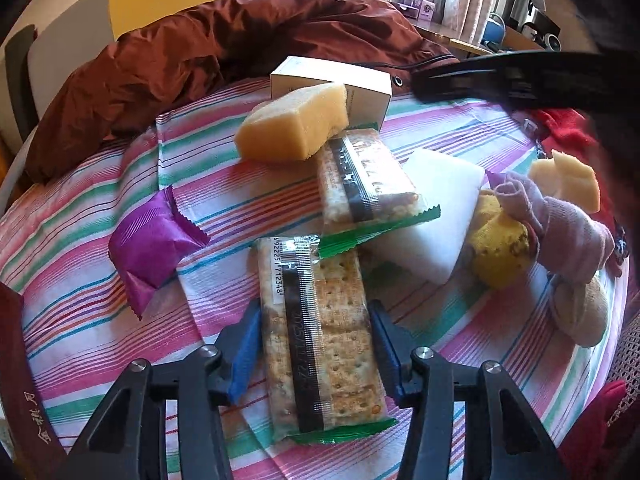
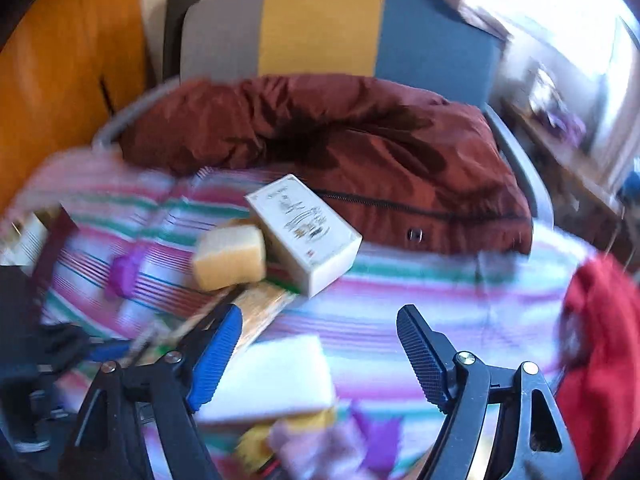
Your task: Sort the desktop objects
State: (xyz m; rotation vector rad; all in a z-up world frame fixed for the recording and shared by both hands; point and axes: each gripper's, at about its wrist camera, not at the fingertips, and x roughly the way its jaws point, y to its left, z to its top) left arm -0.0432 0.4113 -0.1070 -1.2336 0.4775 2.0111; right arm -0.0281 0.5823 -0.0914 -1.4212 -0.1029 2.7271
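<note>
My left gripper (image 1: pixel 314 320) straddles a cracker packet (image 1: pixel 320 332) on the striped cloth (image 1: pixel 100 208); its blue pads sit at both long edges, touching or nearly so. A second cracker packet (image 1: pixel 368 176) lies behind it, under a yellow sponge (image 1: pixel 292 124). A white box (image 1: pixel 332 80), a white sponge (image 1: pixel 432 212), a purple wrapper (image 1: pixel 152 240) and rolled socks (image 1: pixel 540 236) lie around. My right gripper (image 2: pixel 320 328) is open and empty above the white sponge (image 2: pixel 276 376), in a blurred view. The white box (image 2: pixel 304 232) and yellow sponge (image 2: pixel 230 256) lie beyond it.
A brown-red jacket (image 1: pixel 224 40) is heaped along the table's far side, with a grey, yellow and blue chair back (image 2: pixel 320 28) behind it. Red cloth (image 2: pixel 600 340) lies at the right. My right gripper's black arm (image 1: pixel 500 76) crosses the upper right of the left wrist view.
</note>
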